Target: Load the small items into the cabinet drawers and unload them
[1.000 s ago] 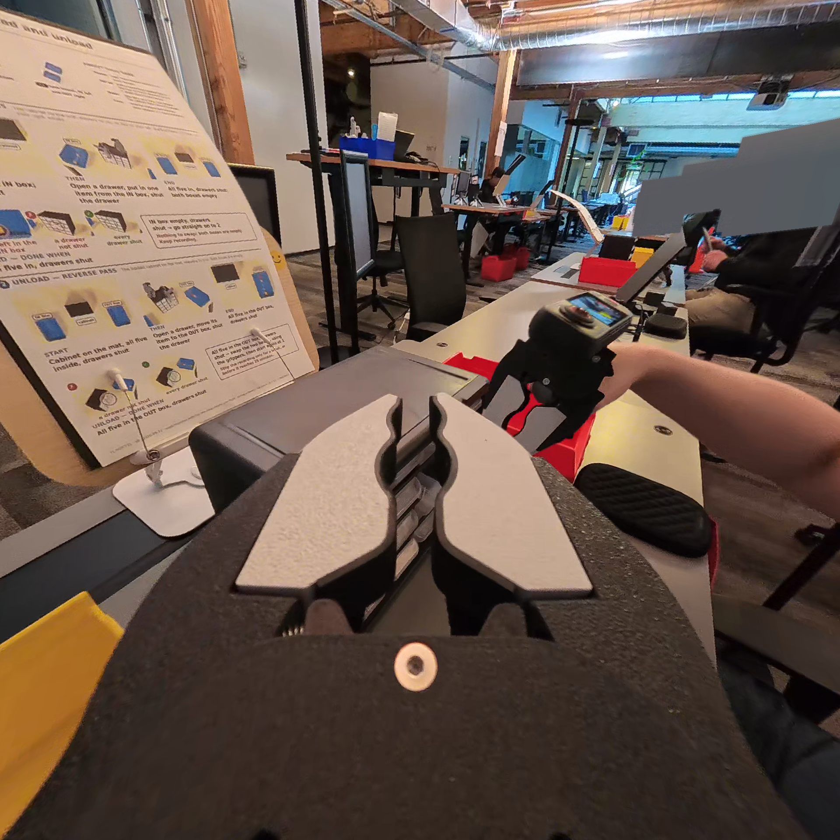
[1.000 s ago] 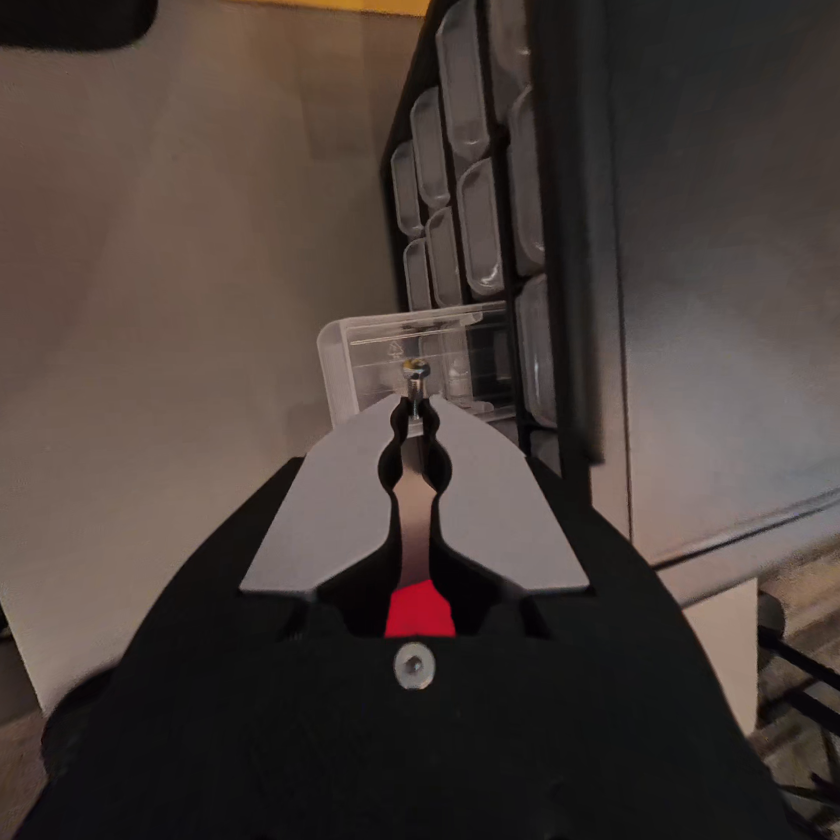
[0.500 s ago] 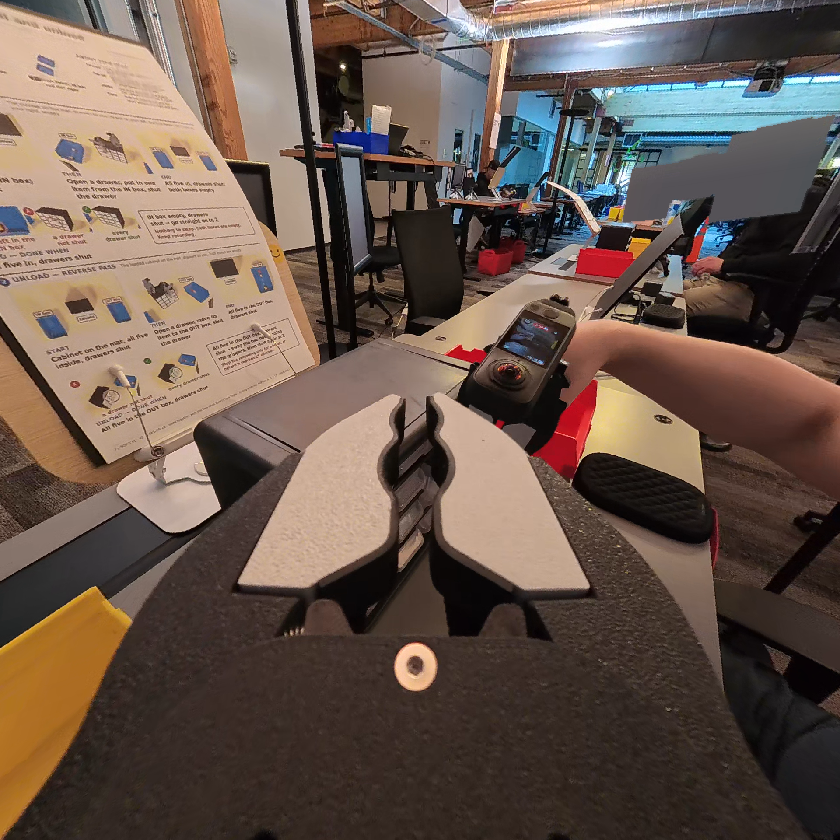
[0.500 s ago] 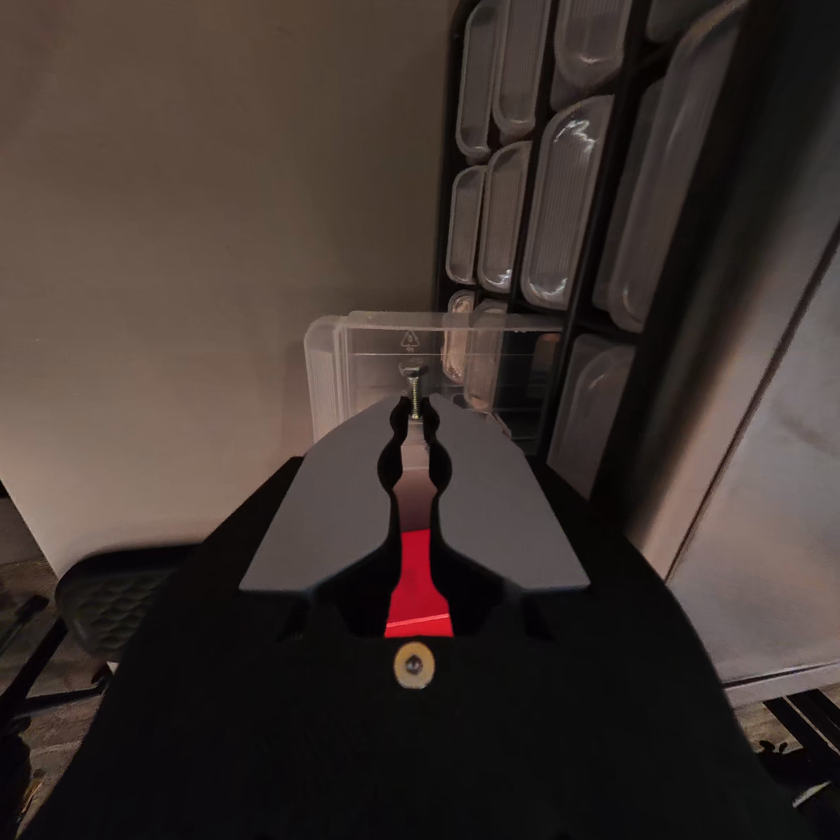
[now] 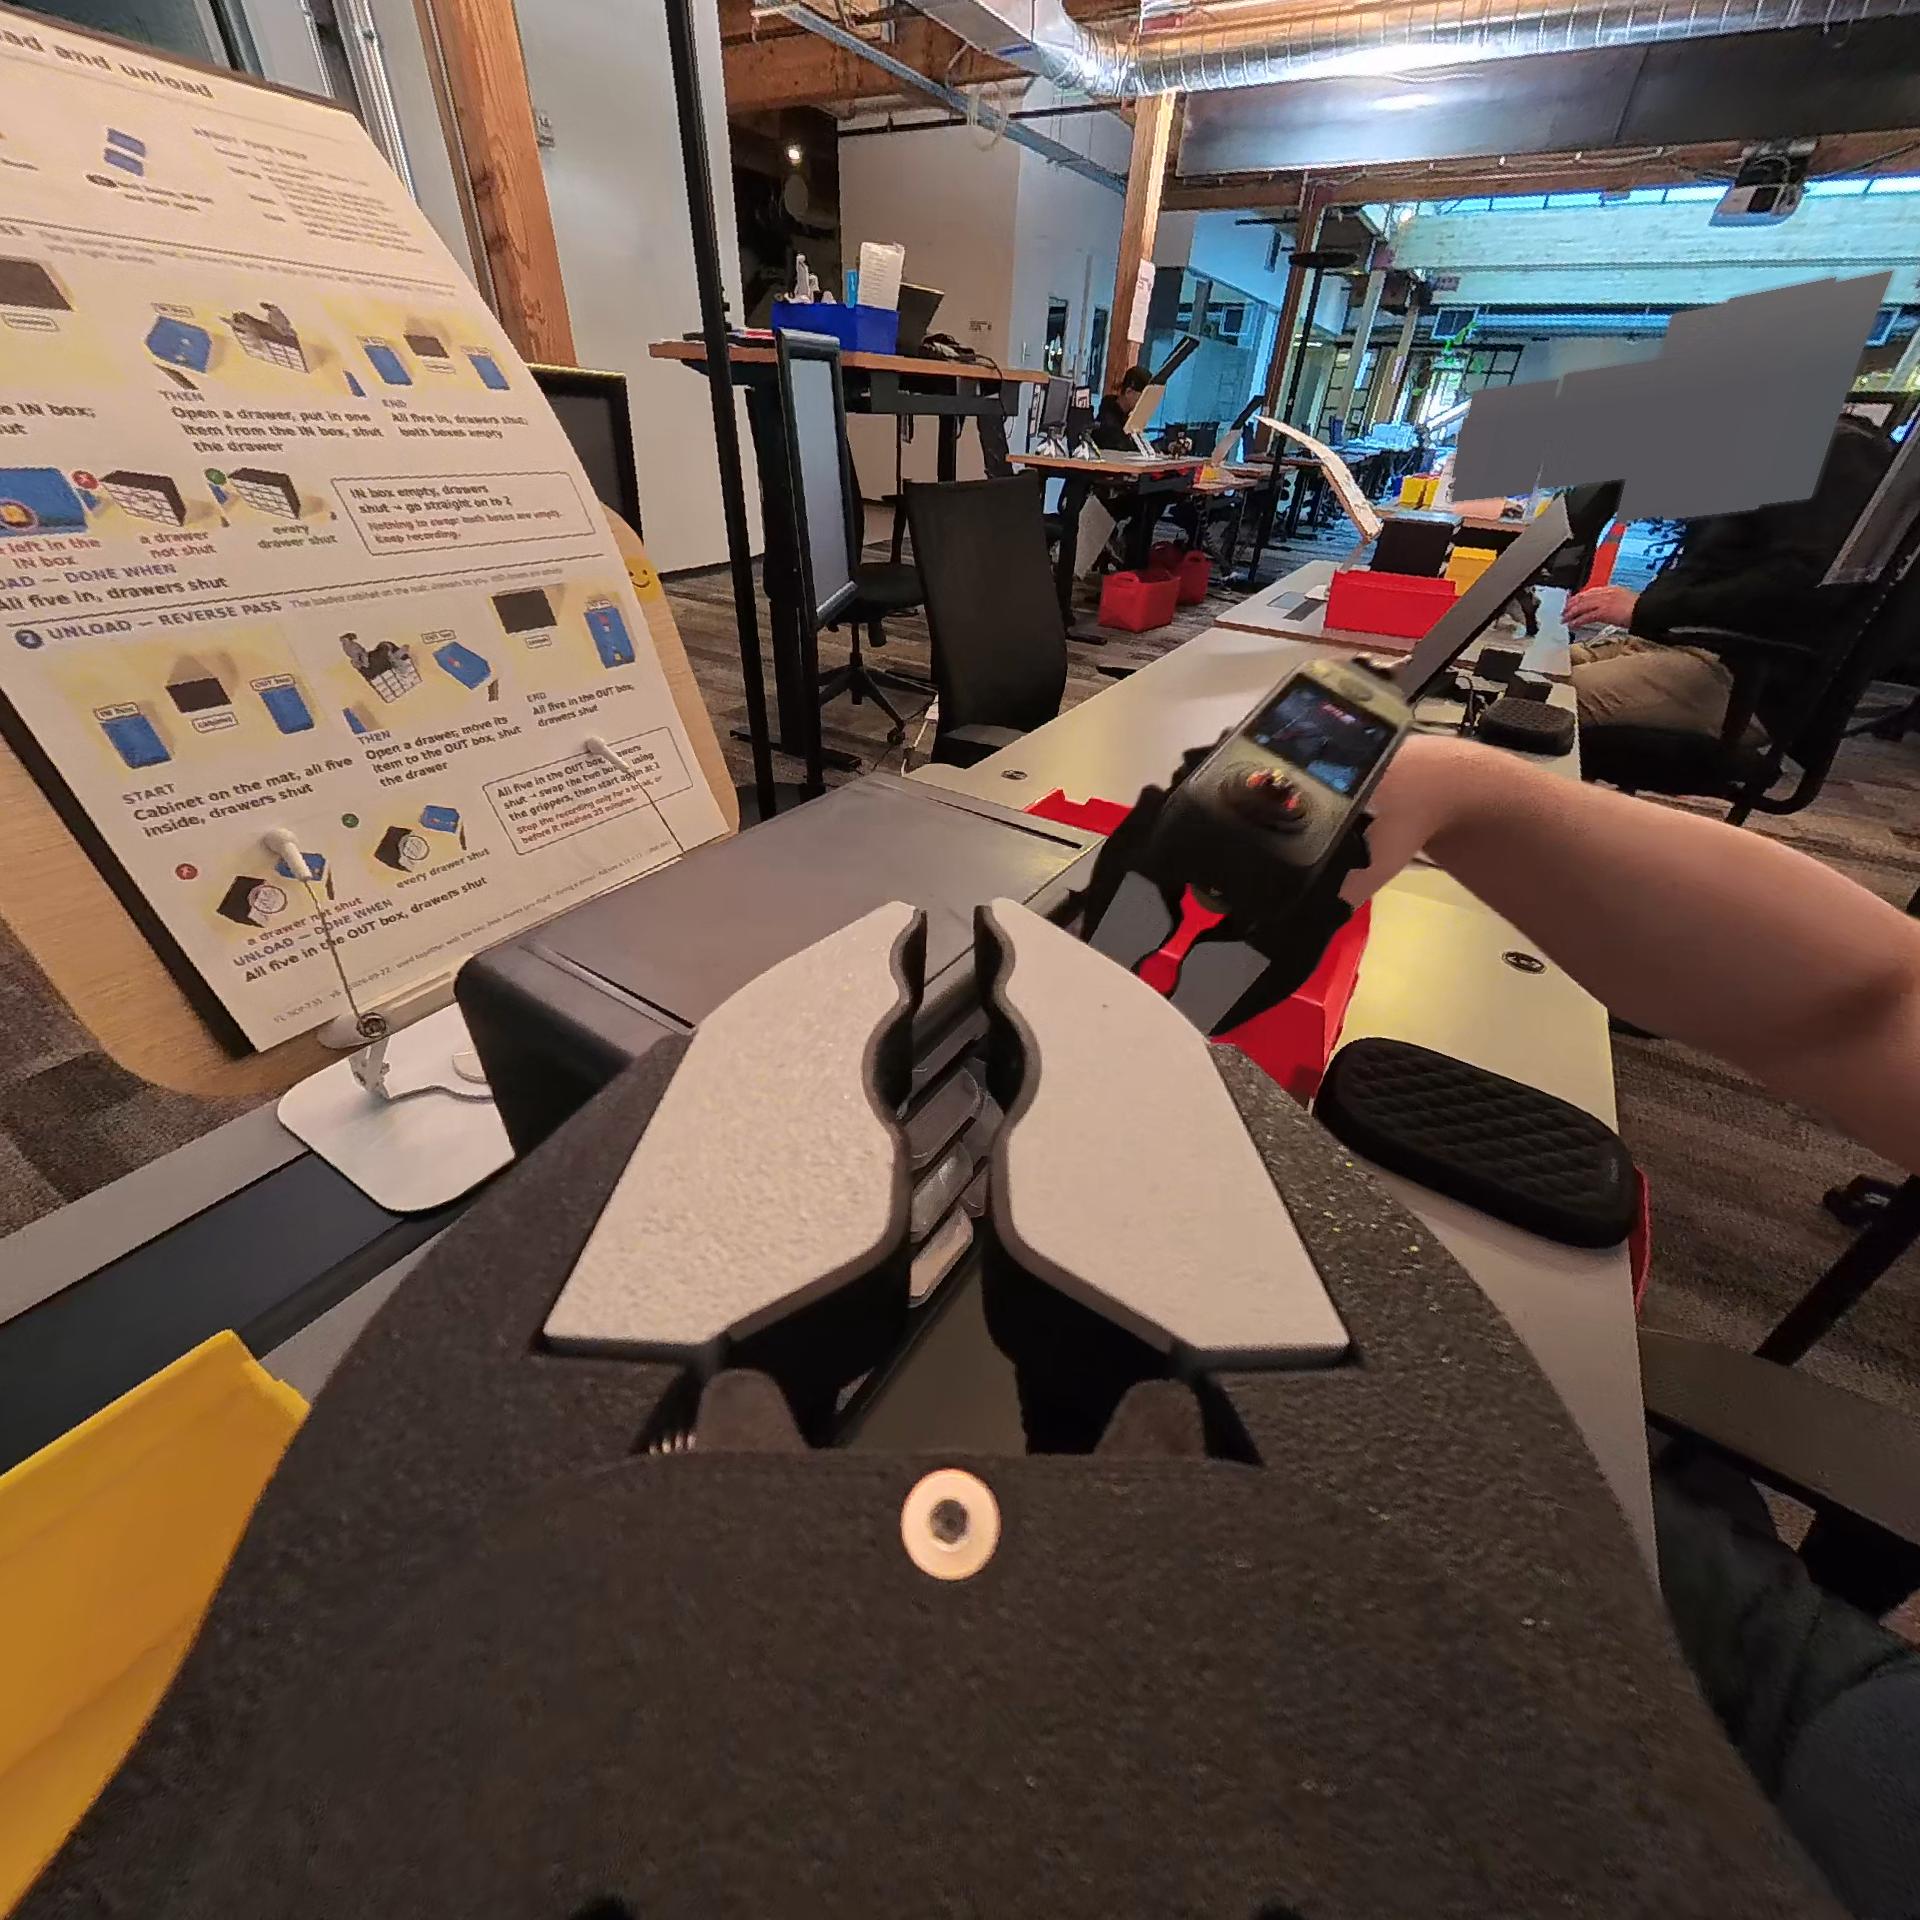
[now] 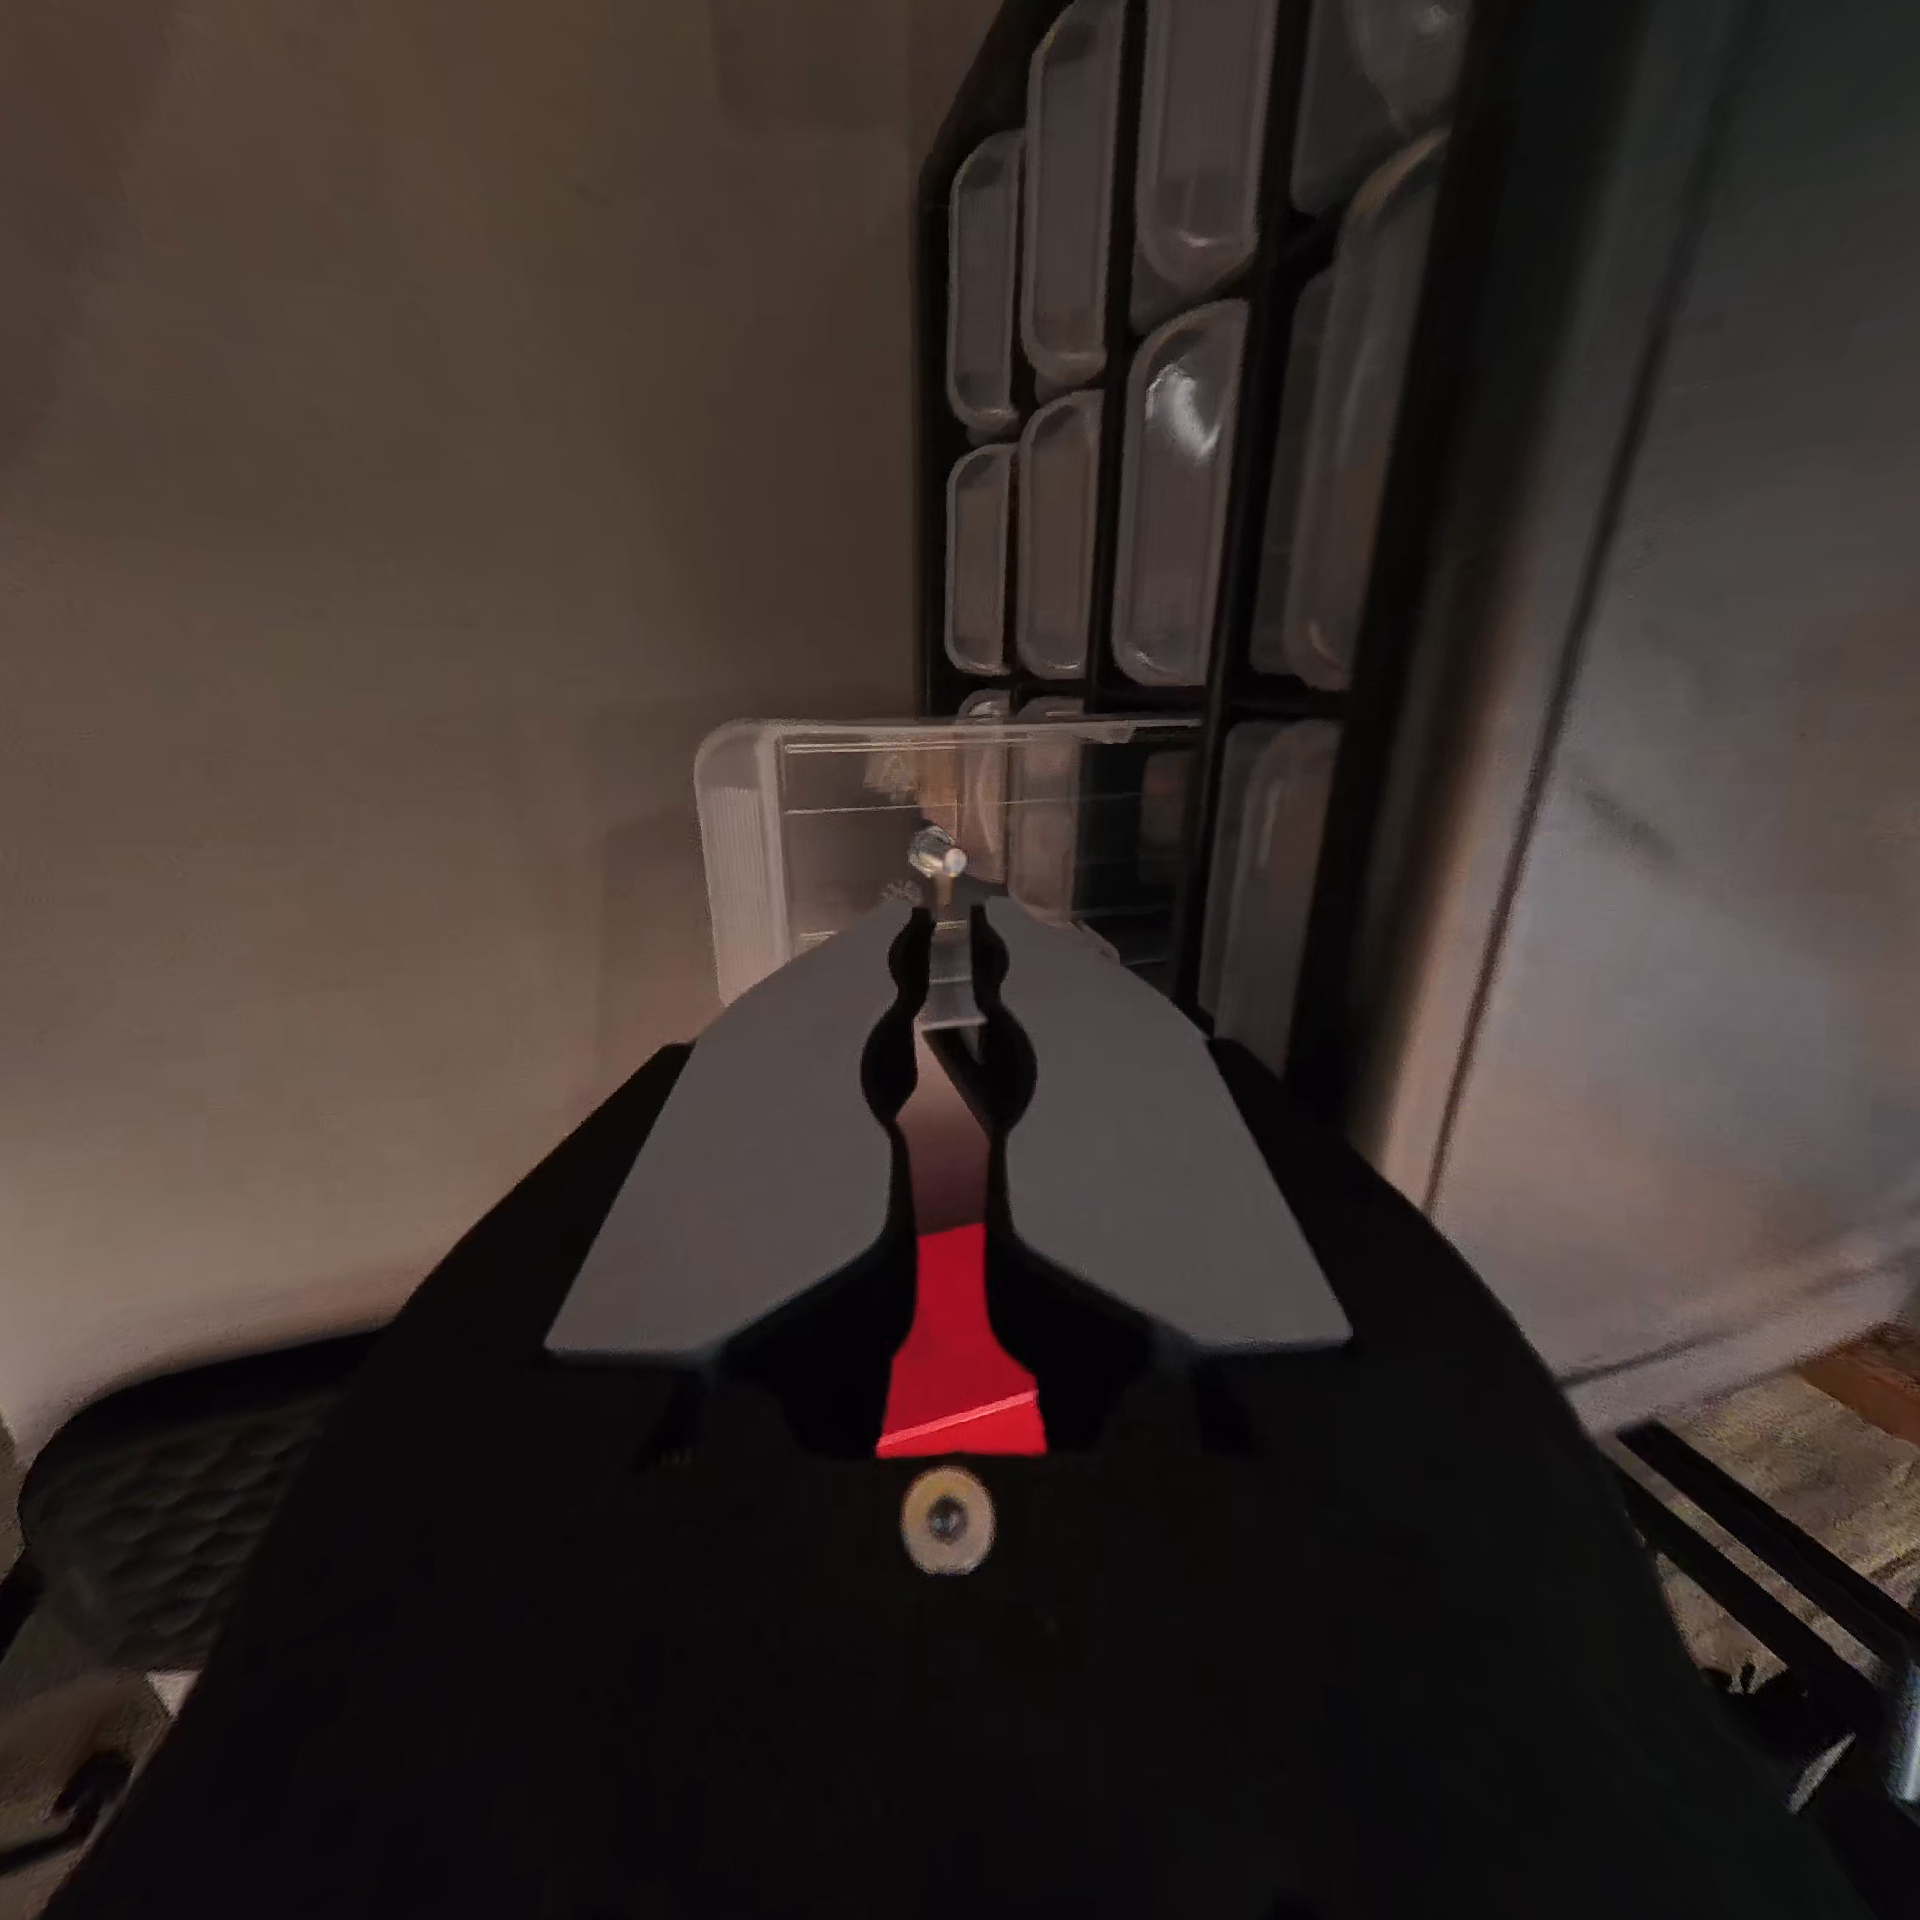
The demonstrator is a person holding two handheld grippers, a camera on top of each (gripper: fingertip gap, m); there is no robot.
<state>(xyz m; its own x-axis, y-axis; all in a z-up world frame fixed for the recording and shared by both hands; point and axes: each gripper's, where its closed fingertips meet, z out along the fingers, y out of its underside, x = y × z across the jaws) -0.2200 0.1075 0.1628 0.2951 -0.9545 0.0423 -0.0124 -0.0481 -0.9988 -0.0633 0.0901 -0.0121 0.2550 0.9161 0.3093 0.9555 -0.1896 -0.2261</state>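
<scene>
Right gripper: the right gripper (image 6: 943,920) has its tips pinched on a small screw (image 6: 935,858), head poking out just past the tips; a tight pinch suits something this small, I'd say, since it would roll away otherwise; in the left wrist view the same tool (image 5: 1195,940) reaches in from the right, a person's bare forearm (image 5: 1621,914) behind it

Screw: held right in front of the open drawer (image 6: 914,831), a clear plastic tray pulled out from the cabinet (image 6: 1371,582); whether the screw is over the tray or still just short of it, I cannot tell from here

Cabinet: black frame, rows of shut clear drawers above the open one; it sits on the pale table (image 5: 1455,997) with its drawer front towards the holder

Left gripper: the left gripper (image 5: 948,925) has its fingers nearly together with only a narrow slit between, nothing in it; it hangs just before the cabinet's drawer front, probably parked there to steady the box or close the drawer afterwards

Boxes: red box (image 5: 1288,997) beside the cabinet under the right tool, yellow box (image 5: 114,1558) at the near left; one feeds, one receives, though which is which I cannot tell

Step in hand: looks like loading; screw going in, release to come
</scene>
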